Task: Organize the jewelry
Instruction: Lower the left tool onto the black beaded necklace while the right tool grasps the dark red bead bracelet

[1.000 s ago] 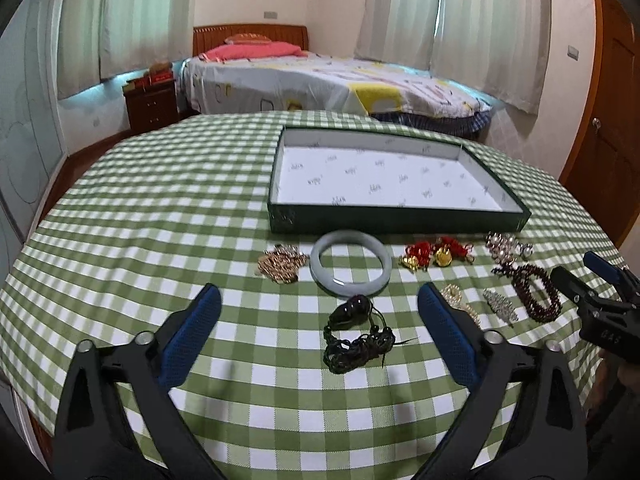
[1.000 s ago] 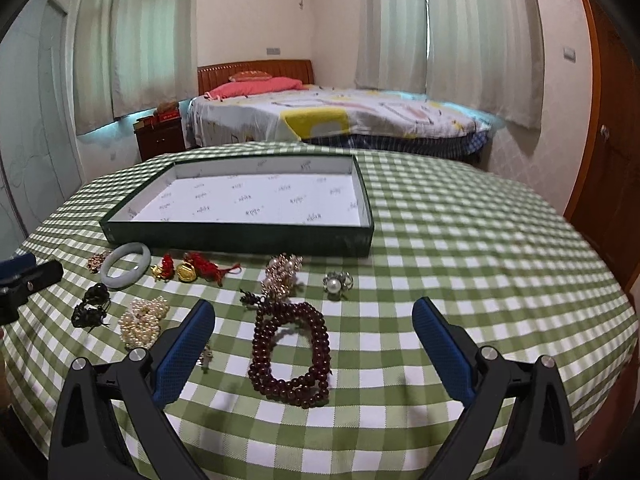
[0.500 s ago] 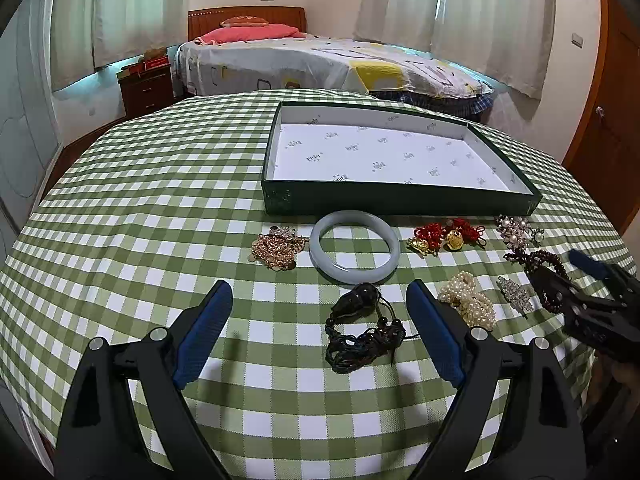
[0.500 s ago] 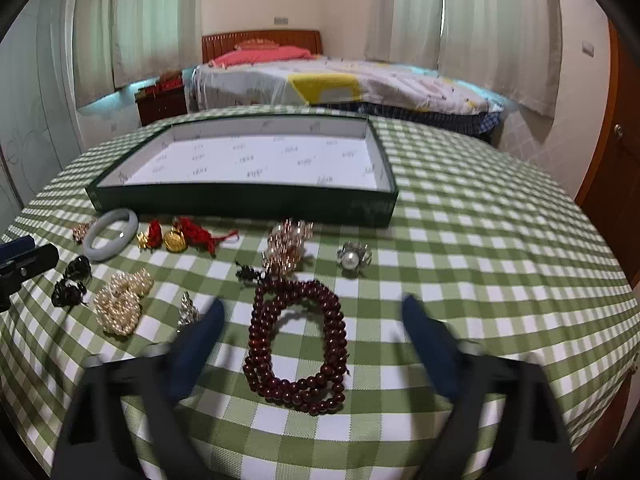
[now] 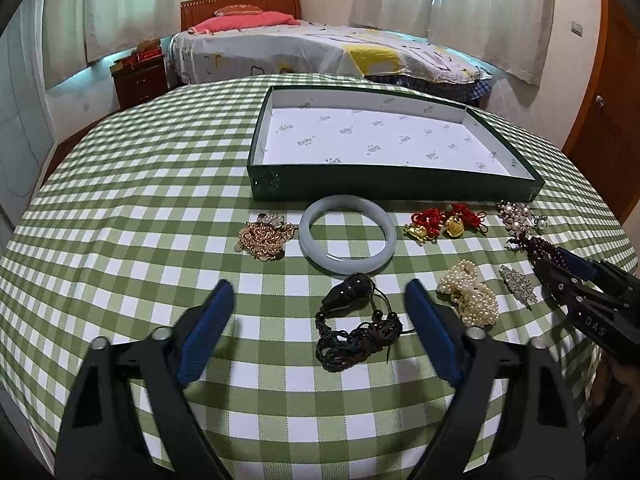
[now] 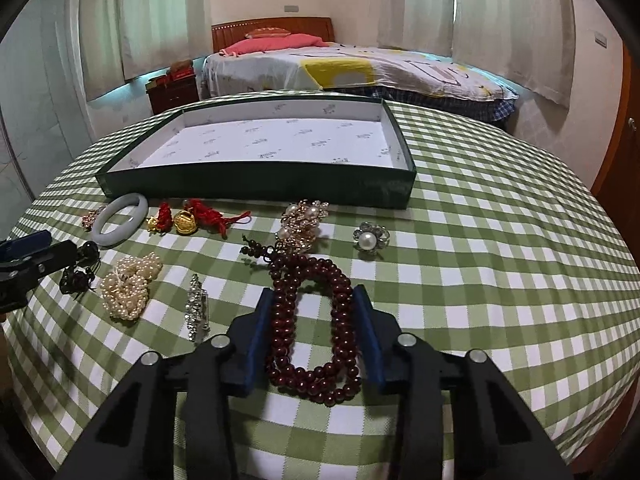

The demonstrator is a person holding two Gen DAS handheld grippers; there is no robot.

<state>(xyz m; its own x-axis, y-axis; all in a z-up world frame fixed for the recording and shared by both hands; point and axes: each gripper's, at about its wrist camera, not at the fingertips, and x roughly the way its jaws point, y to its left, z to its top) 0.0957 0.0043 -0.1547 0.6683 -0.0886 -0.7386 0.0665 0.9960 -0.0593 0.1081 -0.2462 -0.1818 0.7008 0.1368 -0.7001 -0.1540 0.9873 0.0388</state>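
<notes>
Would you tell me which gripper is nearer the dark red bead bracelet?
Right. The right gripper straddles the dark red bead bracelet; the left gripper sits well away, over the black corded pendant.

We list a green-and-white checked tablecloth (image 5: 120, 216); a tray (image 5: 392, 190) with dark green walls and white lining printed with small grey marks; a pale grey-green bangle (image 5: 347, 238); dark red beads (image 6: 316, 320); cream pearls (image 6: 130, 284); red cord with gold charms (image 5: 444, 224); a black cord pendant (image 5: 352, 320); a gold chain (image 5: 264, 236); blue pads (image 6: 259, 332) on black grippers.
</notes>
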